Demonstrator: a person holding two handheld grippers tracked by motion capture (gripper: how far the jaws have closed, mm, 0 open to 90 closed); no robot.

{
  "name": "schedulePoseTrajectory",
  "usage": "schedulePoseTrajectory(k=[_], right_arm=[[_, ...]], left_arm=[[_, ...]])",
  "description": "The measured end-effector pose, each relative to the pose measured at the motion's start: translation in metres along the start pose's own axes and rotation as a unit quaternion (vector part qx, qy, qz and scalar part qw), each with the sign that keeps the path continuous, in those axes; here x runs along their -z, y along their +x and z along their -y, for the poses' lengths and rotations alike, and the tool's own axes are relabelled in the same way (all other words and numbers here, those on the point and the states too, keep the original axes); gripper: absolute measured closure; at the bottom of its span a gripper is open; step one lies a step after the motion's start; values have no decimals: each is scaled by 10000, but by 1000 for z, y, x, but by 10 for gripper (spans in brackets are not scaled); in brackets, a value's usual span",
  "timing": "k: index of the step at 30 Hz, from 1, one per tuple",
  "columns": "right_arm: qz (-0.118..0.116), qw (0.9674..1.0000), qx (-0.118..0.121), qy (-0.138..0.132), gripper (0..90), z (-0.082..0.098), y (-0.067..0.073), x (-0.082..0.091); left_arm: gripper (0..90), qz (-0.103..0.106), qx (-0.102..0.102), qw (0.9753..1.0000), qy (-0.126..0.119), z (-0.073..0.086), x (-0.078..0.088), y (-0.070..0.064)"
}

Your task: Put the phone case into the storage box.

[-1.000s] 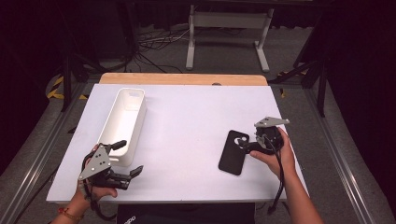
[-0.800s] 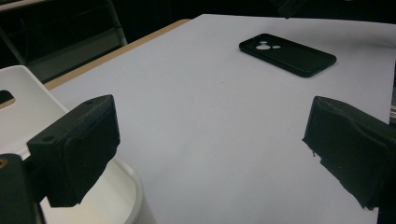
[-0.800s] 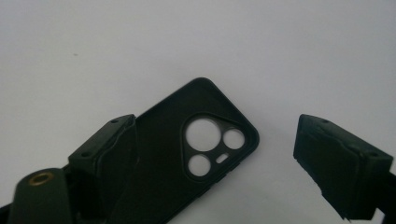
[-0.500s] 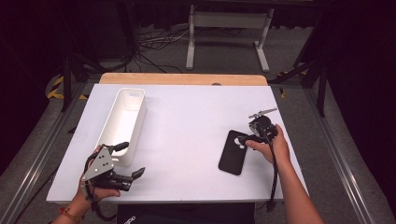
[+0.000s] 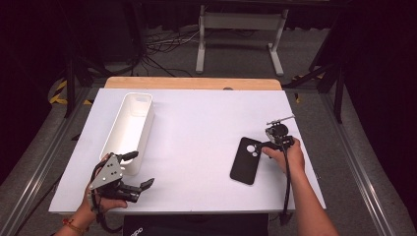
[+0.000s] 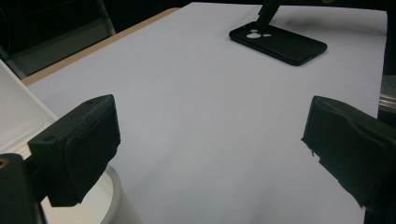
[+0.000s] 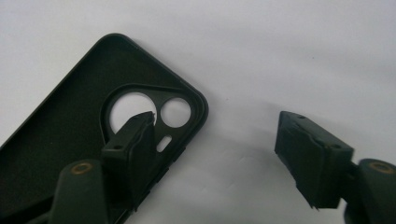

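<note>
Lower right of the high view, your right gripper [image 5: 266, 145] is spread open over the camera-hole corner of the black phone case [image 5: 245, 160], flat on the white table [image 5: 206, 128]. Lower left, your left gripper [image 5: 139, 169] gapes empty beside the white bin [image 5: 129, 129].

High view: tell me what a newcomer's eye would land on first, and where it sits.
First, the black rubbery phone case lying open side up at the right of the white table, with the right gripper open at its camera-cutout end, one jaw over the case and one over bare table. Next, the long white plastic bin at the left, with the left gripper open at its near end.
</note>
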State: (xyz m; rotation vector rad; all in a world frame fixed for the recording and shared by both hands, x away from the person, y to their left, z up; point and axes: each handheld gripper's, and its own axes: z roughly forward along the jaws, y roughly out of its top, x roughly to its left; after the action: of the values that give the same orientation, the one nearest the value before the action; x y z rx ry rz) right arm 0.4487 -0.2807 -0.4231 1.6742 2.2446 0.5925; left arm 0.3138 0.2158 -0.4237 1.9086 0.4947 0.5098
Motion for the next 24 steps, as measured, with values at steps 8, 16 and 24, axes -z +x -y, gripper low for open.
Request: schedulePoseTrajectory(k=[8, 16, 24], right_arm=[[-60, 9999, -79, -53, 435, -3, -3, -8], [169, 9994, 253, -169, 612, -2, 7, -11], [70, 9981, 455, -415, 801, 2, 10, -12]], left_arm=[[48, 42, 40, 10000, 67, 1, -2, 1], [50, 100, 62, 9998, 141, 2, -4, 2], [53, 156, 62, 9996, 238, 2, -5, 2]])
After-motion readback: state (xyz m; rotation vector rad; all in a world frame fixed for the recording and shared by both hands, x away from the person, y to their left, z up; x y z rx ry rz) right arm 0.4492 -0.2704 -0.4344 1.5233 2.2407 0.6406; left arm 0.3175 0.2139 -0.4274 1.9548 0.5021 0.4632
